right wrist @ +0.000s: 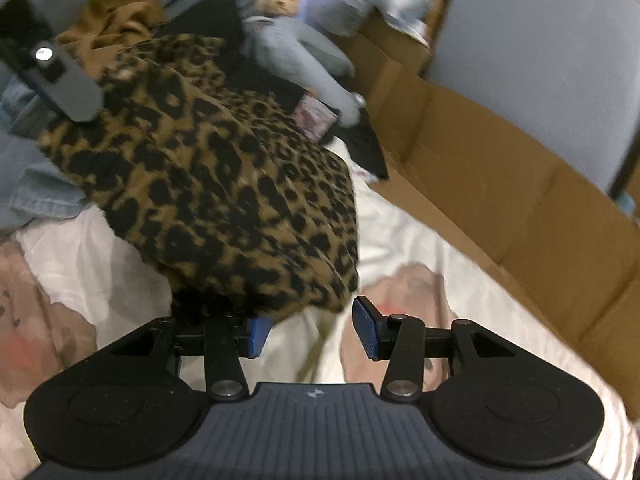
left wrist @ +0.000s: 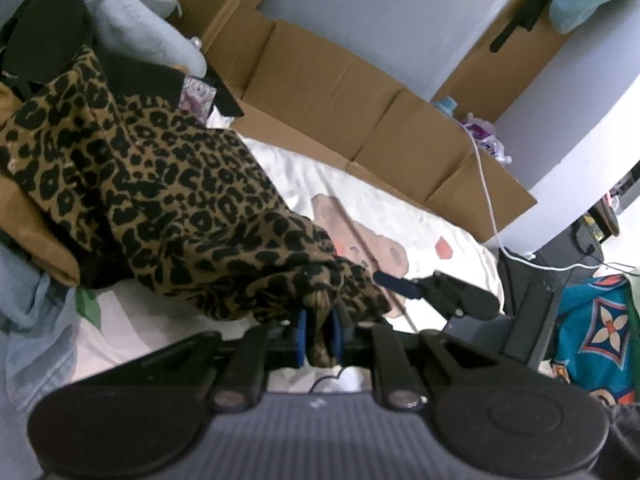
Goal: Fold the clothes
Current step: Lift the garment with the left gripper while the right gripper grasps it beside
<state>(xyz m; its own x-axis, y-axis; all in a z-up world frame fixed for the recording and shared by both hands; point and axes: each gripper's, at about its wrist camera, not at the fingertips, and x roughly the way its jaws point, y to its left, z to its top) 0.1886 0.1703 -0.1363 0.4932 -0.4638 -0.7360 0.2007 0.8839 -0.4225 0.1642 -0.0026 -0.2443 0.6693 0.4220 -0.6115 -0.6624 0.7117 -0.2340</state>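
Observation:
A leopard-print garment (left wrist: 160, 200) lies bunched on a white bedsheet (left wrist: 360, 200) with pink prints. My left gripper (left wrist: 320, 332) is shut on a bunched edge of this garment, the cloth pinched between its blue pads. My right gripper (right wrist: 310, 332) is open and empty, just in front of the garment's near edge (right wrist: 240, 200), above the sheet (right wrist: 120, 272). The right gripper also shows in the left wrist view (left wrist: 440, 288), to the right of the held cloth. The left gripper's body shows in the right wrist view (right wrist: 60, 80), at the upper left over the garment.
A pile of other clothes, black (left wrist: 44, 40), light blue (left wrist: 140, 28), tan (right wrist: 116, 20) and denim (right wrist: 36, 184), lies behind the garment. Flattened cardboard (left wrist: 340, 92) lines the wall beside the bed. A white cable (left wrist: 486, 192) and a colourful cloth (left wrist: 596, 328) are at the right.

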